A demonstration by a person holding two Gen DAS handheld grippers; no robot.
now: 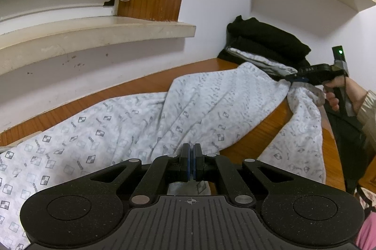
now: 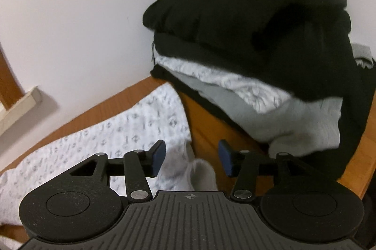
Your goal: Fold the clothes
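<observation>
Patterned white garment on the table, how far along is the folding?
Done: a folded stack of black, white and grey clothes sits by the wall. In hand: the left gripper is shut on the patterned white garment, while the right gripper is open over its far end. Left: the garment lies spread and rumpled, not yet folded or stacked.

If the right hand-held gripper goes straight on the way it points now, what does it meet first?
Probably the bare wooden table between its open pads, then the folded clothes pile behind; depth is unclear.

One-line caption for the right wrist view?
Right claw open over patterned white garment on wooden table, facing stack of folded clothes.
</observation>
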